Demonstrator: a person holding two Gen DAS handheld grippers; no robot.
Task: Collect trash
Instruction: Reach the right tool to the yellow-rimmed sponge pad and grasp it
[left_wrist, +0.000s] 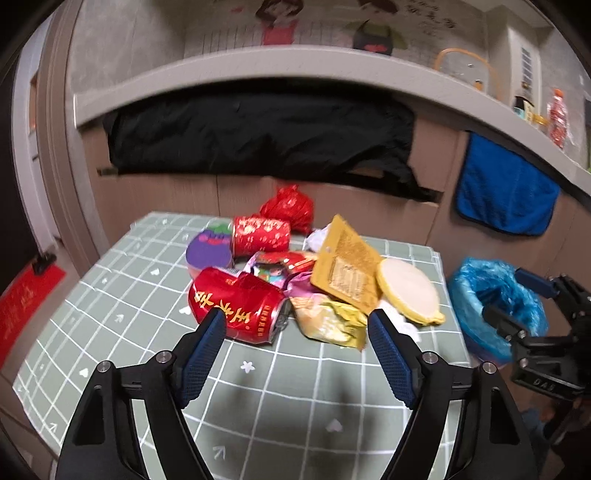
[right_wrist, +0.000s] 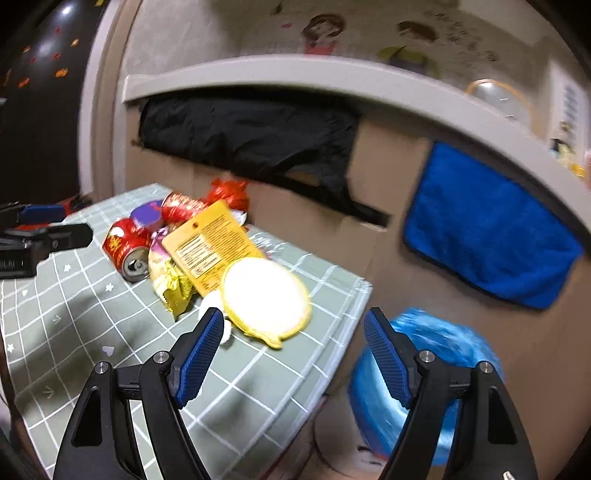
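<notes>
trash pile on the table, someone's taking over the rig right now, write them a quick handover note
Left gripper: open, empty, facing the red can.
Right gripper: open, empty, over the table's right edge near the round yellow-rimmed lid.
Trash: all heaped mid-table on the green checked cloth: the can, a second red can behind it, a yellow card packet, crumpled wrappers, a red bag.
Bin: blue-lined bin on the floor, right of the table.
Done: nothing visibly binned; the bin's inside is hard to see.
Left: carry every piece across to the bin.
</notes>
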